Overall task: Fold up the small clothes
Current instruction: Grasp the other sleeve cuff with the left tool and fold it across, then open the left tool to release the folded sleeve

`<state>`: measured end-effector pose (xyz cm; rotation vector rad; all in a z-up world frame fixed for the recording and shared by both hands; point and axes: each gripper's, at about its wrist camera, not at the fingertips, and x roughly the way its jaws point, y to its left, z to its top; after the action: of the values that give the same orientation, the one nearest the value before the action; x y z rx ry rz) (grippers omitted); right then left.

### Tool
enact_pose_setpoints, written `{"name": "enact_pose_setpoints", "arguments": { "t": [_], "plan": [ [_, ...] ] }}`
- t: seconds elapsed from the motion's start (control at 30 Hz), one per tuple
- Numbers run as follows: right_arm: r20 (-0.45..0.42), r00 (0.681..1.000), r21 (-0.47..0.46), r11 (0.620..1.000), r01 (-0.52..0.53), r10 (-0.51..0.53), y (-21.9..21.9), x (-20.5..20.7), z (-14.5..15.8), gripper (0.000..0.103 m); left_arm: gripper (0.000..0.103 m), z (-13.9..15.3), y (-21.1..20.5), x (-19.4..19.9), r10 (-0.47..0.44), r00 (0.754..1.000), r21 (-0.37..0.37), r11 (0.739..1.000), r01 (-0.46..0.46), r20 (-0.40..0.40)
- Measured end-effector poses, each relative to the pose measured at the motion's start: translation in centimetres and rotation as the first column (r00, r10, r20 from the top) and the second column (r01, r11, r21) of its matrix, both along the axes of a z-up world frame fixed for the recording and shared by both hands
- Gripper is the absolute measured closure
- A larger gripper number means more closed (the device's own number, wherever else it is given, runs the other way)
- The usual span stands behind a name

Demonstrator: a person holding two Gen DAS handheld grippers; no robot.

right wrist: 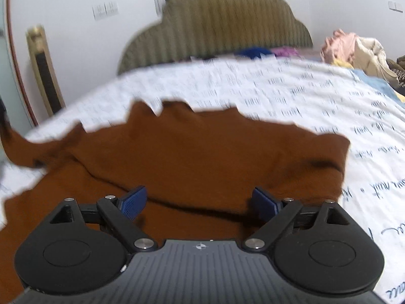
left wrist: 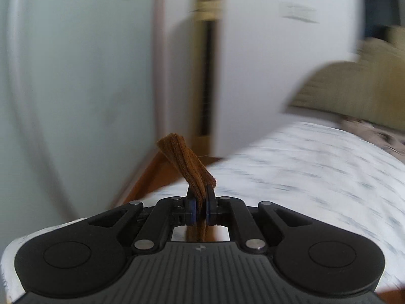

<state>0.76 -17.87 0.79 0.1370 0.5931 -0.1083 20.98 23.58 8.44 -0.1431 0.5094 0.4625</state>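
L gripper (left wrist: 200,206): jaws clamped on a ribbed strip of the brown garment (left wrist: 187,162), fabric sticking up toward 11 o'clock. R gripper (right wrist: 200,202): jaws spread wide, holding nothing, hovering over brown garment (right wrist: 192,157) lying rumpled on bed w/ white printed sheet (right wrist: 278,96). Clothes pile (right wrist: 354,50) at 2 o'clock, headboard (right wrist: 215,33) at 12. Both views motion-blurred.

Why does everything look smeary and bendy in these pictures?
Left wrist view: wall and bed sheet streak with motion blur, while the left gripper pinching the brown garment stays sharp. Right wrist view: the garment's edges smear, and the fisheye lens curves the bed.
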Motion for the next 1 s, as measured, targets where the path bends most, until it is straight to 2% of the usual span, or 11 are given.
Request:
{"name": "enact_pose_setpoints", "arguments": {
  "t": [0.07,0.13,0.27,0.4,0.5,0.73,0.83,0.93,1.0],
  "plan": [
    [0.017,1.000,0.026,1.000,0.009,-0.009,-0.5,-0.4,-0.1,0.015,0.097,0.8,-4.3,-0.8,-0.139,0.990,0.026,0.990,0.139,0.010],
    [0.072,0.997,0.074,0.997,0.027,-0.032,-1.3,-1.2,0.3,0.015,0.097,1.4,-9.1,-2.1,-0.279,0.960,0.055,0.959,0.278,0.021],
    [0.141,0.984,0.084,0.992,0.096,-0.107,-2.8,-2.5,1.2,0.014,0.096,1.7,-17.9,-5.0,-0.517,0.856,0.089,0.854,0.513,0.024],
    [0.169,0.969,0.116,0.980,0.162,-0.180,-5.0,-3.7,1.5,0.014,0.096,0.9,-24.7,-6.9,-0.661,0.750,0.089,0.746,0.660,-0.022],
    [0.186,0.956,0.139,0.969,0.202,-0.226,-6.4,-4.8,1.4,0.014,0.096,0.0,-28.8,-7.6,-0.721,0.690,0.053,0.688,0.723,-0.063],
    [0.196,0.926,0.162,0.942,0.293,-0.322,-9.2,-6.8,0.8,0.014,0.096,-1.9,-35.8,-10.7,-0.800,0.588,0.028,0.589,0.808,-0.117],
    [0.192,0.914,0.179,0.928,0.326,-0.358,-10.3,-7.6,0.4,0.014,0.096,-3.0,-38.3,-11.7,-0.813,0.566,0.036,0.567,0.823,-0.133],
    [0.186,0.906,0.183,0.920,0.347,-0.379,-11.2,-8.1,0.1,0.014,0.096,-4.1,-39.8,-11.4,-0.822,0.548,-0.005,0.556,0.831,-0.155],
    [0.185,0.903,0.180,0.916,0.358,-0.389,-11.5,-8.4,-0.2,0.014,0.095,-4.9,-40.3,-10.8,-0.847,0.507,-0.085,0.524,0.847,-0.161]
  ]
}}
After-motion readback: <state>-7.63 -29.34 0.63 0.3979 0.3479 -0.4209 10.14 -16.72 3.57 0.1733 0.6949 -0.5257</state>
